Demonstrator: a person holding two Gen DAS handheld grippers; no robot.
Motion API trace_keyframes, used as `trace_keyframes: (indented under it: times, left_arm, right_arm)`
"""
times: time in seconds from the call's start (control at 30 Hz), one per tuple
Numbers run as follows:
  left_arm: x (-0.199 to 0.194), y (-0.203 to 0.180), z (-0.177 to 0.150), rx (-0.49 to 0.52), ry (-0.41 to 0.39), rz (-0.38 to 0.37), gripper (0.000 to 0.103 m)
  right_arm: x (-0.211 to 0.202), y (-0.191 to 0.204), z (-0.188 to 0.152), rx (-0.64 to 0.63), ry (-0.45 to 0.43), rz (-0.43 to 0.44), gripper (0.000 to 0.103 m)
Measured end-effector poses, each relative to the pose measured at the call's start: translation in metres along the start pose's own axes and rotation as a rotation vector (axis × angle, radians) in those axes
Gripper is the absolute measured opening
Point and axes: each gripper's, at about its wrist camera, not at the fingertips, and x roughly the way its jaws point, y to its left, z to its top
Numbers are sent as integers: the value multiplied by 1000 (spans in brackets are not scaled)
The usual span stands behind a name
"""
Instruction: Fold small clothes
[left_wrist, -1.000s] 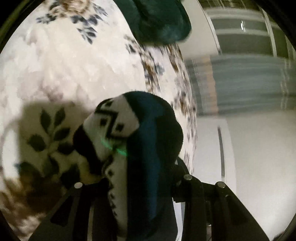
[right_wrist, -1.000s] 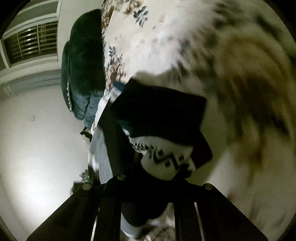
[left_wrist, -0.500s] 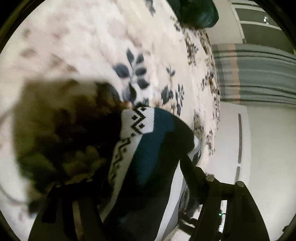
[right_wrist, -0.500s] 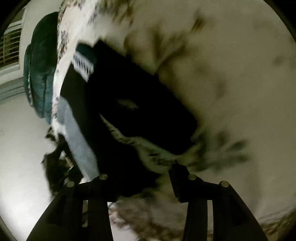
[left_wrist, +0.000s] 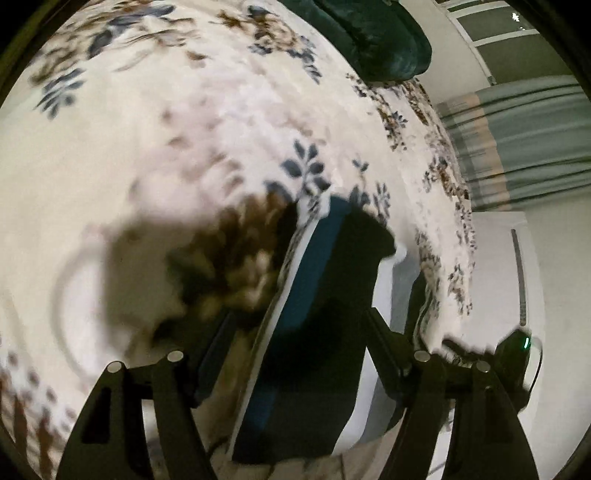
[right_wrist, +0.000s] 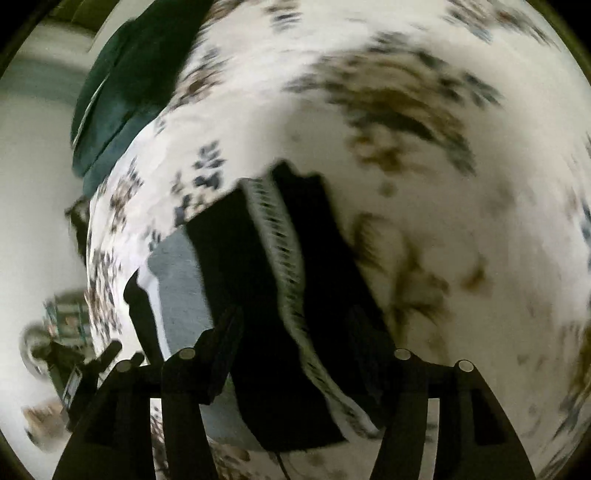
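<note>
Between both sets of jaws we see the dark patterned garment (left_wrist: 317, 314) lying on the floral bedspread (left_wrist: 184, 147), near the bed's edge. The left gripper (left_wrist: 299, 354) stands open around it, pads apart from the cloth; the right gripper (right_wrist: 295, 350) is opening, the garment between its jaws but, we judge, released. Ahead of the jaws the bedspread lies open up to a green pillow (left_wrist: 373, 37); the edge drops off beside the garment.
</note>
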Motion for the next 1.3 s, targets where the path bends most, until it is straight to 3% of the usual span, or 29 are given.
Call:
trace_keyframes:
  times: [0.1, 0.17, 0.3, 0.37, 0.43, 0.5, 0.57, 0.67, 0.73, 0.8, 0.87, 0.93, 1.0, 1.13, 1.2, 1.27, 1.3]
  left_arm:
    - [0, 11, -7, -29, 8, 8, 69]
    - [12, 15, 4, -65, 9, -32, 69]
    - [37, 5, 26, -58, 19, -80, 69]
    - [46, -5, 30, -9, 30, -78, 69]
    - [48, -10, 28, 21, 33, -81, 69]
    - [51, -8, 25, 21, 41, -79, 69]
    - [51, 0, 22, -2, 45, -86, 69]
    - [47, 14, 17, -66, 35, -105, 69]
    - [43, 21, 15, -85, 22, -110, 69]
    - [43, 25, 12, -90, 19, -113, 69]
    - [45, 29, 9, -98, 20, -113, 69]
    - [48, 30, 5, -104, 22, -124, 69]
    - [49, 28, 2, -95, 24, -121, 69]
    - [51, 23, -4, -77, 23, -125, 69]
    - [54, 22, -7, -71, 26, -129, 69]
    - [57, 23, -9, -71, 31, -139, 69]
    - [59, 23, -12, -69, 33, -143, 69]
  right_arm:
    - [6, 18, 19, -64, 23, -43, 61]
    - [15, 21, 37, -85, 29, -56, 67]
    - [56, 10, 81, -79, 106, -61, 65]
    - [72, 3, 95, -43, 148, 16, 13]
    - [68, 9, 101, -48, 99, 8, 7]
    - [50, 25, 107, -98, 11, -21, 7]
    - [46, 31, 110, -118, -4, -83, 7]
    - [76, 30, 115, -133, 139, -206, 16]
    - [70, 35, 116, -138, 141, -236, 32]
    - [45, 62, 116, -203, 53, -258, 42]
    - [29, 107, 109, -319, 20, -188, 55]
    - [39, 149, 103, -417, 97, -118, 60]
    - [70, 205, 88, -542, 252, -35, 60]
    - [148, 292, 44, -829, 500, -88, 60]
    - [191, 318, 21, -990, 590, -192, 57]
    - [223, 325, 7, -1079, 660, -305, 7]
    - [231, 325, 11, -1044, 671, -321, 7]
